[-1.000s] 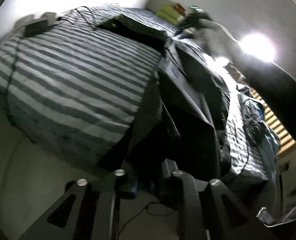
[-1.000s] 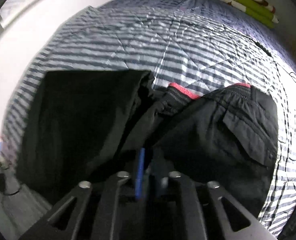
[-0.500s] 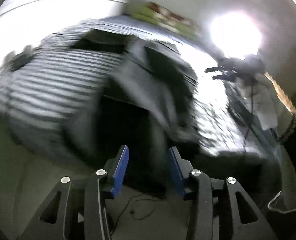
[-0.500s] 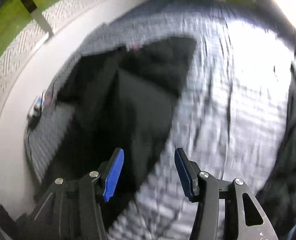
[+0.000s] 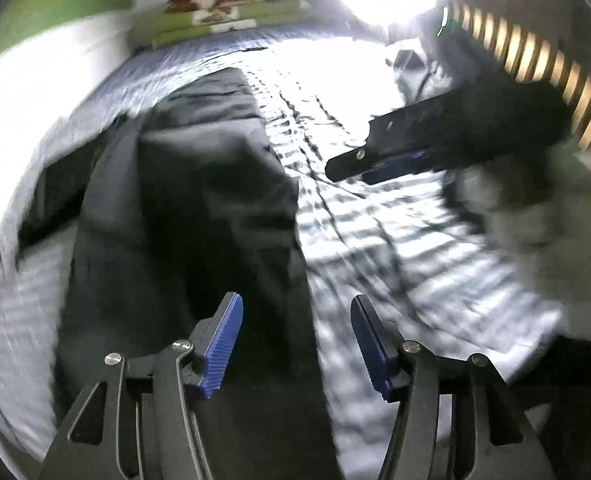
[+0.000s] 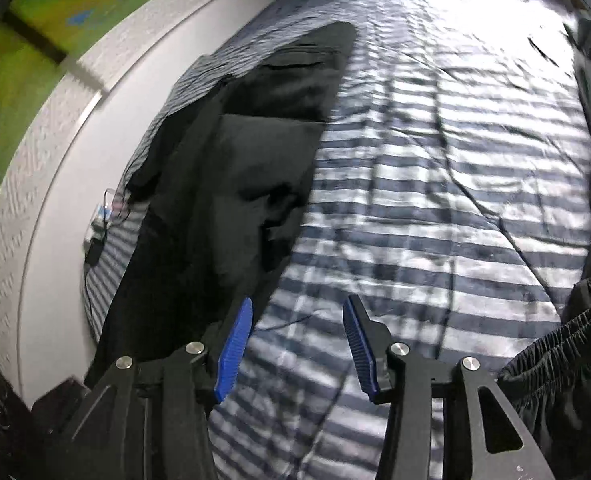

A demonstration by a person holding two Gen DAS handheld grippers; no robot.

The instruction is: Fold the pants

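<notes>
Left gripper (image 5: 295,322) opening, nothing between.

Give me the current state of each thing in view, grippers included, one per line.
Black fabric pants: lying folded lengthwise on the bed, released.
Left gripper: jaws opening, nothing between the pads.
Right gripper: jaws apart but closing, empty.
Blue-and-white striped quilt: spread out, wrinkled.
Second dark garment with elastic waistband: bunched at the bed's edge, untouched.
Green patterned folded blanket: stacked at the bed's far end.

Two grippers (image 5: 293,340) (image 6: 297,340), one folded pants (image 6: 255,152), perhaps another dark garment (image 6: 567,360), one bed (image 6: 435,184).
</notes>
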